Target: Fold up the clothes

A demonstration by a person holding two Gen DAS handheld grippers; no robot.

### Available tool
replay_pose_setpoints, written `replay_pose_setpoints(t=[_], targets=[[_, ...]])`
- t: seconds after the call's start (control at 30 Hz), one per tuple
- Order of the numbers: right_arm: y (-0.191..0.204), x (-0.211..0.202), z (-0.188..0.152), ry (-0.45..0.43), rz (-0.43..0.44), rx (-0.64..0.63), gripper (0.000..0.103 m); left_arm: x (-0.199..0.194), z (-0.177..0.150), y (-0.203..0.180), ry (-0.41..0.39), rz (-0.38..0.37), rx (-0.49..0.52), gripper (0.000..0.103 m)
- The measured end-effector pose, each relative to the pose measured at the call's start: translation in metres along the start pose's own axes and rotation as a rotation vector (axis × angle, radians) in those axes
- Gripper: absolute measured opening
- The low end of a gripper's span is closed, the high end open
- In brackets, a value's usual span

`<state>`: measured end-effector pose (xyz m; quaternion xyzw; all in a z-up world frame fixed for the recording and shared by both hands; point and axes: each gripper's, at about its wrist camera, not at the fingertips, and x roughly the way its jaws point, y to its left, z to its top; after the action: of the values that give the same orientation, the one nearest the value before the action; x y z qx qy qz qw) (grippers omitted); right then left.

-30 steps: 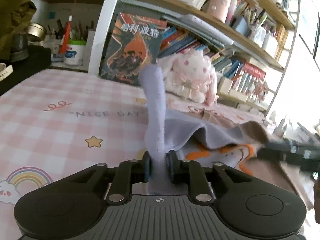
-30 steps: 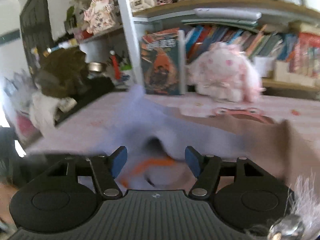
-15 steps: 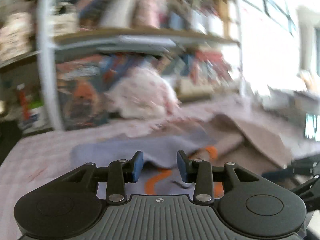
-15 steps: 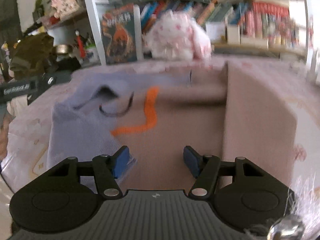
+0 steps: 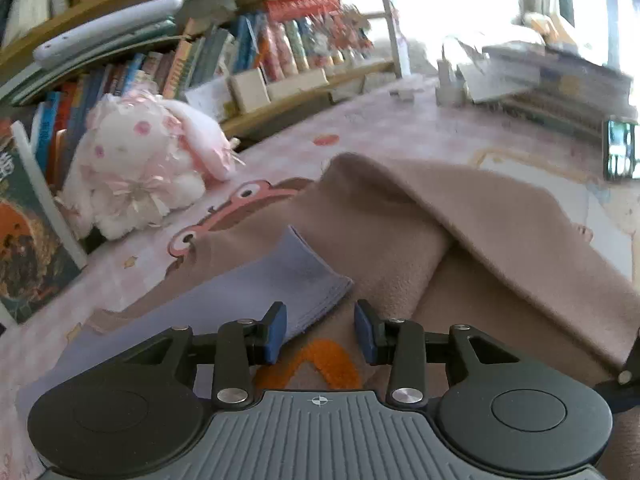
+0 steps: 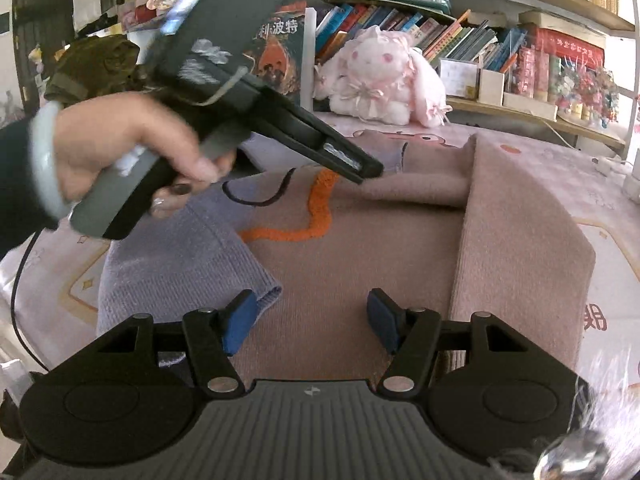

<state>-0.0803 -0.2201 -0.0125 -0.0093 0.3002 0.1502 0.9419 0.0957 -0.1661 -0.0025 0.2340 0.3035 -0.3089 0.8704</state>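
Note:
A tan sweater [image 6: 352, 248] with lavender sleeves and an orange line pattern lies on the pink table cover. Its right side is folded inward as a long tan panel [image 6: 516, 240]. A lavender sleeve [image 6: 176, 256] lies folded over its left side; its cuff [image 5: 296, 280] shows in the left wrist view. My left gripper [image 5: 320, 334] is open and empty just above the sweater's upper middle [image 5: 400, 256]; it also shows in the right wrist view [image 6: 360, 168]. My right gripper [image 6: 310, 320] is open and empty over the sweater's lower part.
A pink plush rabbit [image 6: 384, 76] sits at the back of the table [image 6: 616, 248] against a bookshelf [image 6: 480, 52]. A large book [image 6: 276, 60] stands left of it. A stack of books [image 5: 560, 84] and a phone [image 5: 620, 156] lie at the right.
My left gripper let go of the lavender sleeve, which now lies flat across the sweater, and swung right over the sweater's middle. My right gripper pulled back toward the hem.

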Motion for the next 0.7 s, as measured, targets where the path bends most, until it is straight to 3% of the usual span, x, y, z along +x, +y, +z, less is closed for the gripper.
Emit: replay_pose_setpoints(t=[0.13, 0.27, 0.33, 0.37, 0.4, 0.5, 0.7], targets=[[0.001, 0.000, -0.001, -0.007, 0.000, -0.001, 0.062, 0.012, 0.005, 0.001, 0.010, 0.004, -0.014, 0.038], [0.001, -0.001, -0.002, -0.015, 0.001, -0.003, 0.062, 0.022, 0.007, -0.007, 0.009, 0.043, 0.021, 0.031], [0.001, -0.001, -0.003, -0.017, 0.000, -0.003, 0.062, 0.026, 0.007, -0.014, 0.008, 0.079, 0.064, 0.024], [0.002, -0.001, -0.003, -0.017, -0.001, -0.002, 0.062, 0.027, 0.007, -0.019, 0.008, 0.103, 0.094, 0.016], [0.002, -0.001, -0.003, -0.016, -0.002, -0.002, 0.062, 0.028, 0.007, -0.023, 0.009, 0.127, 0.124, 0.003], [0.002, -0.001, -0.002, -0.012, -0.005, -0.003, 0.062, 0.028, 0.002, -0.030, -0.015, 0.209, 0.201, 0.003], [0.002, -0.001, -0.001, -0.014, -0.006, 0.002, 0.062, -0.069, -0.012, 0.049, -0.264, 0.187, -0.171, 0.003]])
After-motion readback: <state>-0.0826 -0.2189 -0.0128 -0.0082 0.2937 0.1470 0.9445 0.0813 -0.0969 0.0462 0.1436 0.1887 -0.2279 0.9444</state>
